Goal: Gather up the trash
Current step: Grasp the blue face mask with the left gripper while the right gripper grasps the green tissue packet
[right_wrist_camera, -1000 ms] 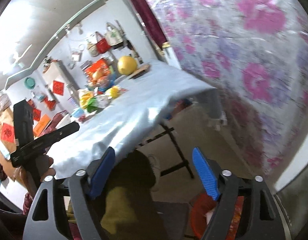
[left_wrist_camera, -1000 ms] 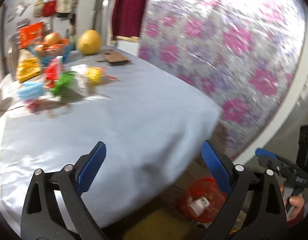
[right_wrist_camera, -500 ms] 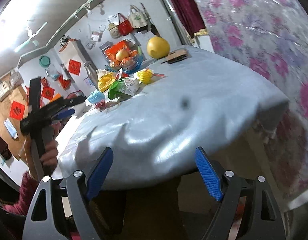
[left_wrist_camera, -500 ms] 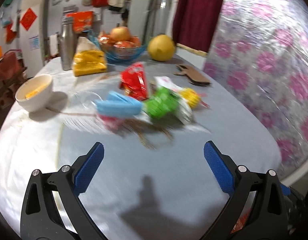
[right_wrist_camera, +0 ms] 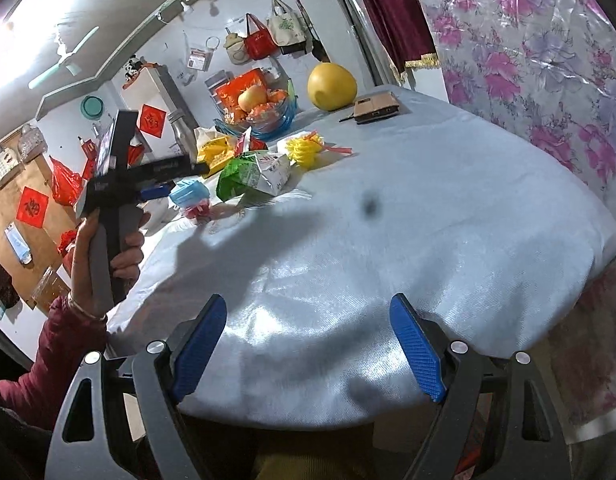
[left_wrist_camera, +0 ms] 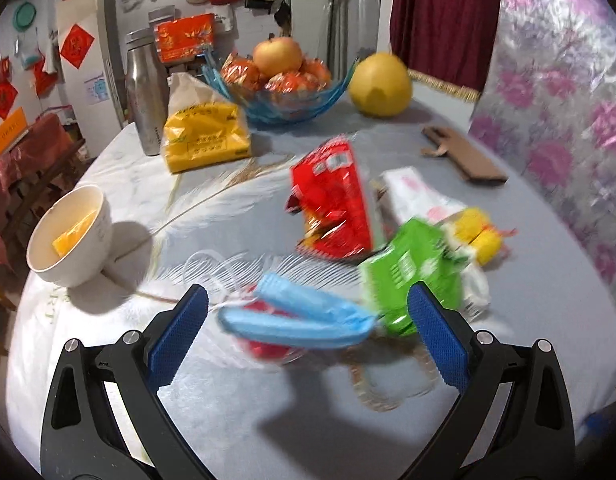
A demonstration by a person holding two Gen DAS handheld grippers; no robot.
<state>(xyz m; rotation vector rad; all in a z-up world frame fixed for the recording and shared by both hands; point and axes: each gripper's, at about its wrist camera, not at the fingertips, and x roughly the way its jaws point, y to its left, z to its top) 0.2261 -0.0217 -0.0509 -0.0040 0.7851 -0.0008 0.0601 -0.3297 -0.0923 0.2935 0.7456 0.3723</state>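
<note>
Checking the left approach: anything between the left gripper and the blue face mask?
Nothing visible. The left gripper is open and the blue face mask lies directly ahead between its fingers, on top of the trash pile. The green carton sits beside it, near the right finger.

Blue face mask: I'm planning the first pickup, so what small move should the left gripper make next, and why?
Probably ease the left gripper forward and down, then close on the blue face mask. Its jaws are open and empty, and the mask lies nearest, between them.
</note>
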